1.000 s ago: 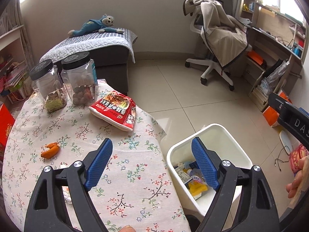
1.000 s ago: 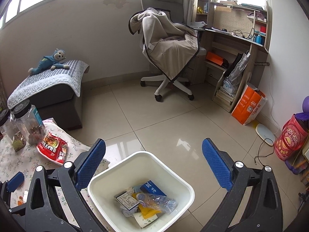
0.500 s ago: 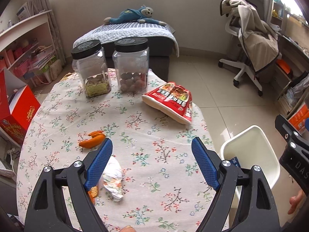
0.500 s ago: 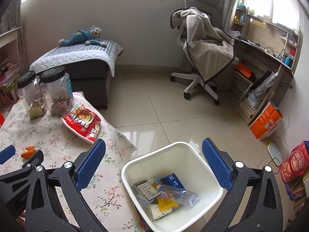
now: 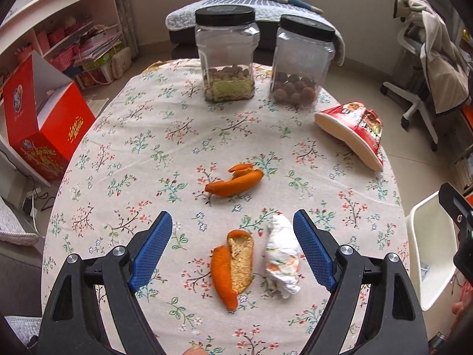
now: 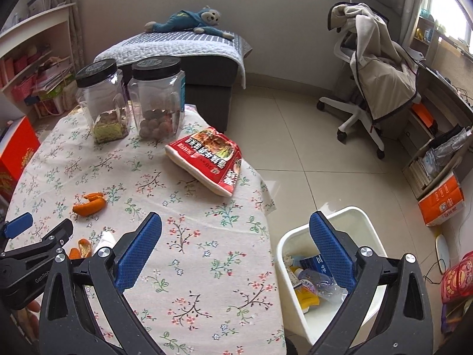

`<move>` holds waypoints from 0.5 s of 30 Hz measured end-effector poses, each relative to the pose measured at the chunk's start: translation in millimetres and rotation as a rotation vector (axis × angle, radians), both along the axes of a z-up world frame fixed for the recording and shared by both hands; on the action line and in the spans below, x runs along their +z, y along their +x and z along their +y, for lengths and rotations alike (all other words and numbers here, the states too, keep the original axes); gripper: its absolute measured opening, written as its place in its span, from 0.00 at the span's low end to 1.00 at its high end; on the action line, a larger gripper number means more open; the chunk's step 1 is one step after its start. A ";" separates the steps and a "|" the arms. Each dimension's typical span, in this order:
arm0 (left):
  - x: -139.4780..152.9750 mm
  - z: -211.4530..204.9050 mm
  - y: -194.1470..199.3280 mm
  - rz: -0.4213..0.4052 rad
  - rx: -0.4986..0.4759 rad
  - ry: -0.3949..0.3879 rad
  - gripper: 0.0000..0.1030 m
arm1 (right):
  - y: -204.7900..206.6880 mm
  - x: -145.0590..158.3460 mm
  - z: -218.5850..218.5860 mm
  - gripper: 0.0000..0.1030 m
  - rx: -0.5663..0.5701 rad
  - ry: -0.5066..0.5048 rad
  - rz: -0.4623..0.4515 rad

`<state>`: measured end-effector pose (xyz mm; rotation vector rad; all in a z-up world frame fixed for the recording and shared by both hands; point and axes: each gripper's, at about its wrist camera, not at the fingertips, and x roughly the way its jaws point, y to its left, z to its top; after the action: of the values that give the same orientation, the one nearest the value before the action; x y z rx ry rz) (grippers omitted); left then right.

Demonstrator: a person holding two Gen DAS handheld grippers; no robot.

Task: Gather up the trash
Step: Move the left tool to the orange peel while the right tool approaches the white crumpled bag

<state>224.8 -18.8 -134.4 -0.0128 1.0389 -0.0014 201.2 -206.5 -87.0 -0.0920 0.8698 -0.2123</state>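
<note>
Over the round table, draped in floral cloth: left gripper hovered with jaws spread wide, gripping nothing. Below the gap lay a split orange peel, pith side up on one half, and just beside it a crumpled white wrapper. Farther in, apart, a curled peel strip. Bare cloth all round these pieces. At the far rim stood two clear plastic jars with black lids; by the right edge, a glossy red snack bag, slightly overhanging. Right gripper likewise released and empty, straddling the table's edge. Off that edge, on tiled floor, a white square-rimmed bin holding bottle and packaging scraps. Open floor beyond toward a draped office chair.
</note>
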 end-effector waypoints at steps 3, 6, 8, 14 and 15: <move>-5.5 22.1 1.5 0.039 0.036 -0.010 0.79 | 5.9 -6.6 21.9 0.93 0.046 -0.012 0.026; -12.2 38.0 1.9 0.080 0.054 0.012 0.79 | 14.7 -18.3 41.4 0.93 0.089 -0.015 0.079; -22.5 45.6 2.1 0.128 0.052 0.023 0.79 | 19.3 -28.9 52.3 0.93 0.110 -0.021 0.121; -60.0 49.3 -2.1 0.261 0.016 -0.021 0.79 | 31.5 -48.0 55.3 0.93 0.075 -0.003 0.182; -64.6 45.2 -3.4 0.270 -0.006 -0.027 0.79 | 33.2 -48.9 51.7 0.93 0.057 0.015 0.185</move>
<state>221.4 26.4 -199.0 -0.0349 1.3092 -0.0198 234.3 -154.8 -135.9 -0.1234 1.0519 -0.1455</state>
